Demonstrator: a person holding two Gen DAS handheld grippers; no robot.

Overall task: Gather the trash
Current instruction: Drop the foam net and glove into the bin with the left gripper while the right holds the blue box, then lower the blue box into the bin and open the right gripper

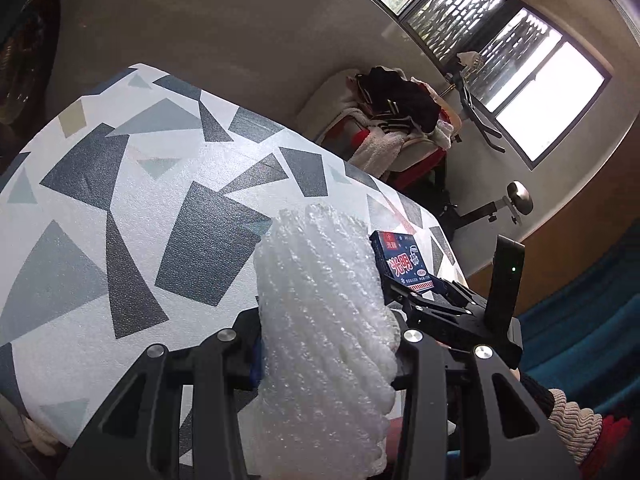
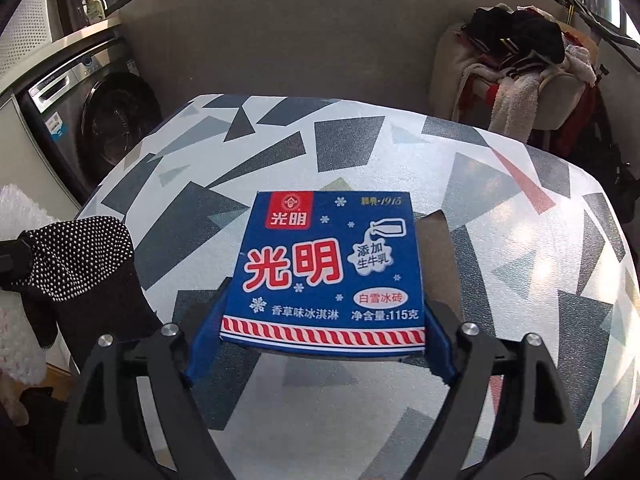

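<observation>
Both grippers are gripping: left gripper [image 1: 326, 344] pinching foam sheet [image 1: 320, 320] frame-centre; right gripper [image 2: 320, 344] clamping ice-cream box [image 2: 328, 272] frame-centre.

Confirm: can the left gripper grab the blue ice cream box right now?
Probably not. The left gripper has its jaws shut on white foam wrap, and the blue box already sits between the jaws of the right gripper.

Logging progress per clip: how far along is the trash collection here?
Done: the patterned table shows no other loose trash. In hand: the left gripper is clamped on a white foam net sleeve; the right gripper presses its pads on the sides of a blue ice cream box. Left: both pieces need dropping in a bin, and none is in view.
</observation>
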